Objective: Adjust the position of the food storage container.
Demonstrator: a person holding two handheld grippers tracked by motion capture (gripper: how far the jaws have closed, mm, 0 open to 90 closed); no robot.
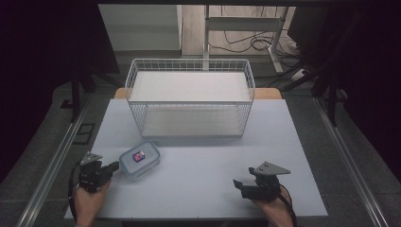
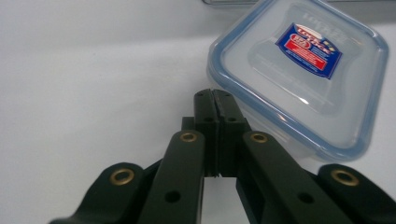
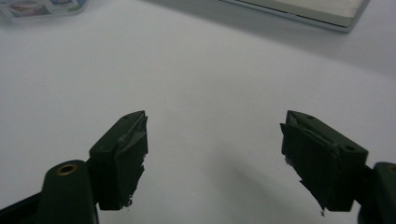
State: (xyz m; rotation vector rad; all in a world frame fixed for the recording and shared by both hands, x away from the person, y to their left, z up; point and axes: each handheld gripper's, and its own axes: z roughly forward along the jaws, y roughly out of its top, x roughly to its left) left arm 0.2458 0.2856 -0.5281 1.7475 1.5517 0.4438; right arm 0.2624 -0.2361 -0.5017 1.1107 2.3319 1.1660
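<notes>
A clear plastic food box [image 1: 139, 159] with a blue-rimmed lid and a red and blue label lies on the table, front left. My left gripper [image 1: 113, 167] sits just left of it, jaws shut with nothing between them. In the left gripper view the shut tips [image 2: 215, 95] point at the box's [image 2: 308, 70] near edge, almost touching it. My right gripper [image 1: 236, 184] rests at the front right, jaws wide open and empty. The right gripper view shows its fingertips [image 3: 215, 135] spread over bare table, with the box [image 3: 42, 7] far off at the top left.
A white wire basket [image 1: 190, 97] with a white board inside stands at the back middle of the white table [image 1: 203, 156]. Its base edge [image 3: 308, 11] shows in the right gripper view. Metal rails run along both sides of the table.
</notes>
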